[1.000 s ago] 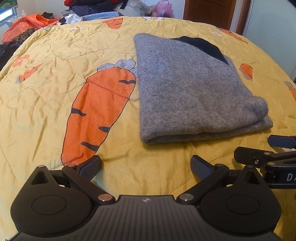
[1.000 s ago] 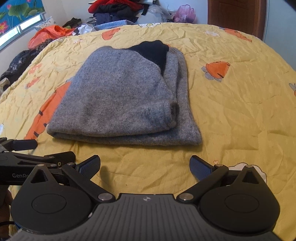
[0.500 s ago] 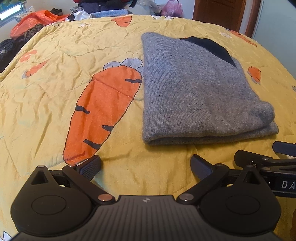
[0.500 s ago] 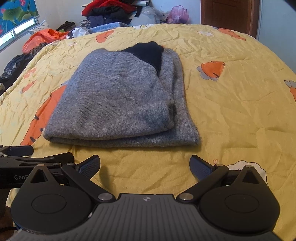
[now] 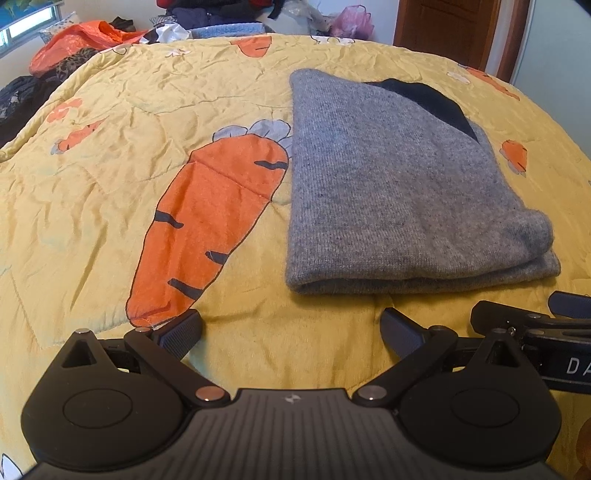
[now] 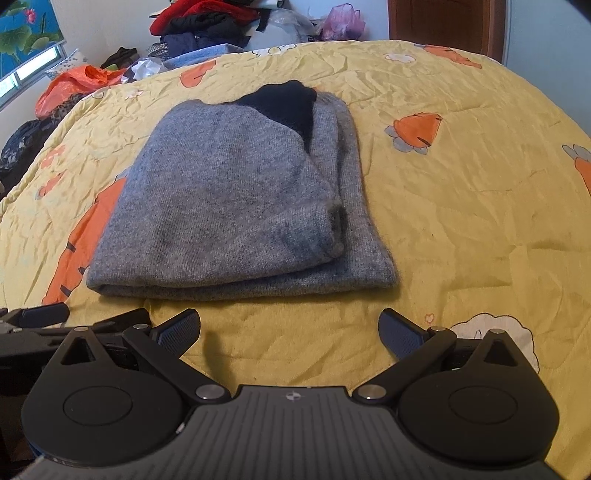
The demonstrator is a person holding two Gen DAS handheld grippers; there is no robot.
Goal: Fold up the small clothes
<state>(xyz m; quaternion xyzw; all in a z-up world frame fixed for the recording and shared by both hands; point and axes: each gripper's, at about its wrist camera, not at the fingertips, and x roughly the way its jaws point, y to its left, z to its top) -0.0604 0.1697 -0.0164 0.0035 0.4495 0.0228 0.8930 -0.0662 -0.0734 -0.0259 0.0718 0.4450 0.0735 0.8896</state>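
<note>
A grey knit sweater [image 5: 391,192] with a dark navy patch lies folded into a thick rectangle on the yellow carrot-print bedspread [image 5: 110,166]. My left gripper [image 5: 291,332] hangs open just short of the sweater's near folded edge, nothing between its fingers. In the right wrist view the same sweater [image 6: 229,206] lies ahead and slightly left, and my right gripper [image 6: 290,330] is open and empty in front of its near edge. Each gripper shows at the edge of the other's view.
A pile of loose clothes [image 6: 199,26] and an orange bag [image 6: 74,86] sit beyond the far side of the bed. A brown door [image 5: 454,29] stands at the back right. A pink bag [image 5: 351,22] lies near it.
Both grippers have drawn back a little toward me and tilted; the sweater sits slightly farther from the fingers. Both stay open and the sweater has not moved.
</note>
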